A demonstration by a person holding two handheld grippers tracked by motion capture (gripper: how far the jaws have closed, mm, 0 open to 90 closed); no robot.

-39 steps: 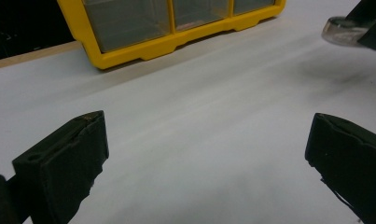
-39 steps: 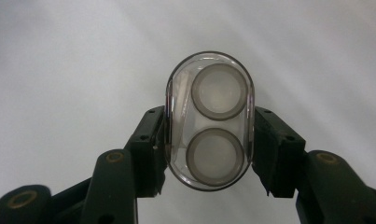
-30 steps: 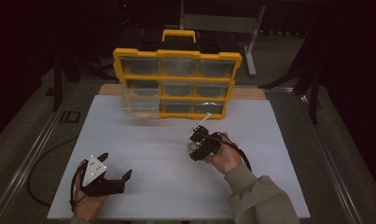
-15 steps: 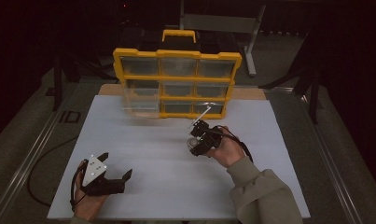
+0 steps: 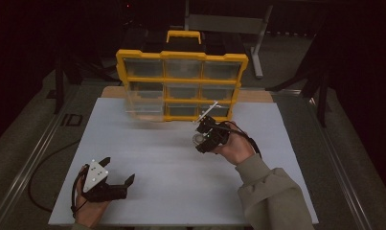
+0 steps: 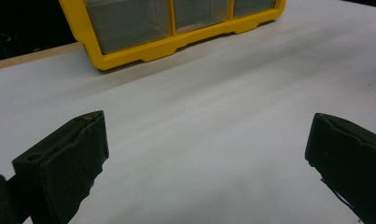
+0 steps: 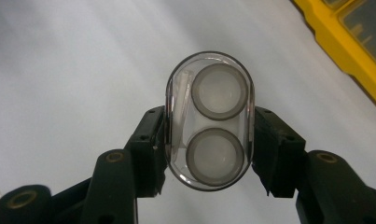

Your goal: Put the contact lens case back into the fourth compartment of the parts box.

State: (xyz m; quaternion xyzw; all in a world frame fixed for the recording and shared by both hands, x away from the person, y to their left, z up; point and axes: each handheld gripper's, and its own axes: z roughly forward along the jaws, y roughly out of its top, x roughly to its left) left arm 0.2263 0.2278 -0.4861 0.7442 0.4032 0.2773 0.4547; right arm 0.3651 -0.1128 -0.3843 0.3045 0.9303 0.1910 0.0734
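High view, L to R: left gripper (image 5: 118, 180) rests low on white table (image 5: 171, 191) near front-left corner, jaws spread wide w/ nothing between; left gripper view shows same, bare table between both jaws. Yellow organizer (image 5: 181, 86) stands upright at table's far edge, center, clear compartments facing person. Right gripper (image 5: 200, 139) sits just in front of organizer's lower right, off the table. Right gripper view: jaws clamped on sides of clear oval case (image 7: 209, 119), two round grey discs inside, one above the other.
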